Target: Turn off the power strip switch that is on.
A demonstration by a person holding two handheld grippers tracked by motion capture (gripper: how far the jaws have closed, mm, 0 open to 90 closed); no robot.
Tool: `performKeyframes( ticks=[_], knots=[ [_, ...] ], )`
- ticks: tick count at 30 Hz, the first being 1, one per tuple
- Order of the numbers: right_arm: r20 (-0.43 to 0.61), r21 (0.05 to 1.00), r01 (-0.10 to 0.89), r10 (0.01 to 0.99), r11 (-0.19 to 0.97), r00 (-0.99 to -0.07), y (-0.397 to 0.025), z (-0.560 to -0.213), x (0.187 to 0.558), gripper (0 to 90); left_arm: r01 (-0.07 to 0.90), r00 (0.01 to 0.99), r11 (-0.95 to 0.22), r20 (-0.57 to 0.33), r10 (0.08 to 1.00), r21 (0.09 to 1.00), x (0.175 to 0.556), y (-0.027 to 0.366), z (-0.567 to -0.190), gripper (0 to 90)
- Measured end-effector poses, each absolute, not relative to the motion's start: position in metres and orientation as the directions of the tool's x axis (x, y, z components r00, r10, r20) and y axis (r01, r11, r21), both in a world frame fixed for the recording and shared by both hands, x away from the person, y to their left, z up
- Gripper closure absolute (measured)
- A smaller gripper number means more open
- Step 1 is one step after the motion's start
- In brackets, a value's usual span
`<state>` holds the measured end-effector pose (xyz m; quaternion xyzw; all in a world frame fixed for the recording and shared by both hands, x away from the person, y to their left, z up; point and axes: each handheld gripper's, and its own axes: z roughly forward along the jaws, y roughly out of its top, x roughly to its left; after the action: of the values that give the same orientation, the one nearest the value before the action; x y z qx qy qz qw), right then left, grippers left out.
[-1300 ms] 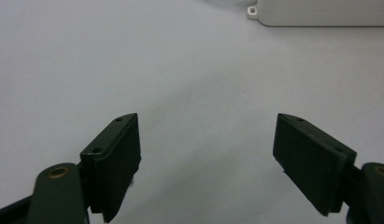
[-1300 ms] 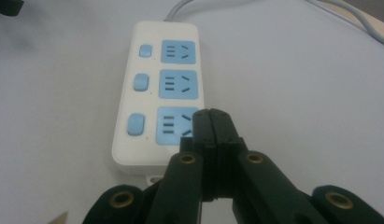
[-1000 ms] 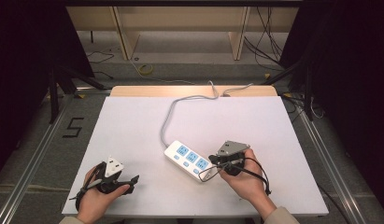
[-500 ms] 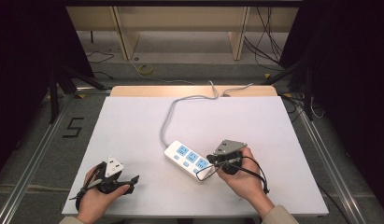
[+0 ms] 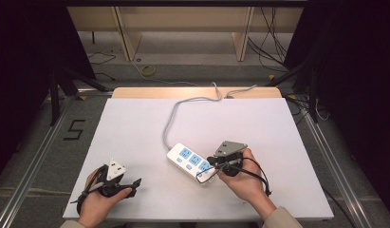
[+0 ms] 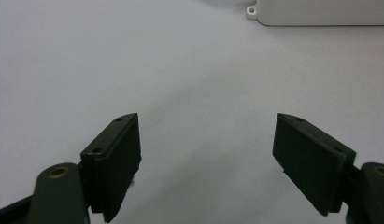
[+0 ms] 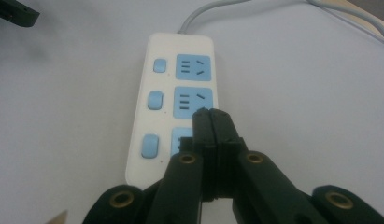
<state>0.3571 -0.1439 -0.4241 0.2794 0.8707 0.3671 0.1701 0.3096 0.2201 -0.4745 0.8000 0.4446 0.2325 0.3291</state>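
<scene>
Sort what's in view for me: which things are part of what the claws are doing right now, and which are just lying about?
In the job:
- power strip on the white table
- right claw, shut, over the strip's nearest socket
- left claw, open, empty

Lying about:
- yellow cable coil on the floor
- wooden shelf legs behind

Even overhead light on the white table (image 5: 135, 133) — dark surroundings, soft, slightly blurred close-ups.
</scene>
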Motion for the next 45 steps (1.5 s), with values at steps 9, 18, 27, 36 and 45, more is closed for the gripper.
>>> performKeyframes(
  ticks=[9,18,27,36,45],
  knots=[
    [-0.095,0.732,0.354,0.601,0.583,-0.793,-0.14,-0.423,0.359,90.0,0.559,0.498,-0.392,0.082,0.863,0.731,0.309,0.22,-0.474,23.2],
    [-0.093,0.731,0.351,0.595,0.585,-0.798,-0.136,-0.422,0.36,90.0,0.558,0.499,-0.393,0.083,0.862,0.731,0.31,0.22,-0.474,23.2],
    [-0.092,0.729,0.351,0.592,0.588,-0.801,-0.134,-0.422,0.361,90.0,0.558,0.499,-0.393,0.083,0.862,0.731,0.309,0.22,-0.474,23.2],
    [-0.088,0.727,0.353,0.589,0.589,-0.803,-0.131,-0.421,0.362,90.0,0.557,0.499,-0.393,0.083,0.862,0.731,0.309,0.22,-0.474,23.3],
    [-0.088,0.726,0.349,0.584,0.593,-0.807,-0.128,-0.42,0.363,90.0,0.557,0.5,-0.393,0.083,0.862,0.732,0.309,0.22,-0.474,23.3]
  ],
)
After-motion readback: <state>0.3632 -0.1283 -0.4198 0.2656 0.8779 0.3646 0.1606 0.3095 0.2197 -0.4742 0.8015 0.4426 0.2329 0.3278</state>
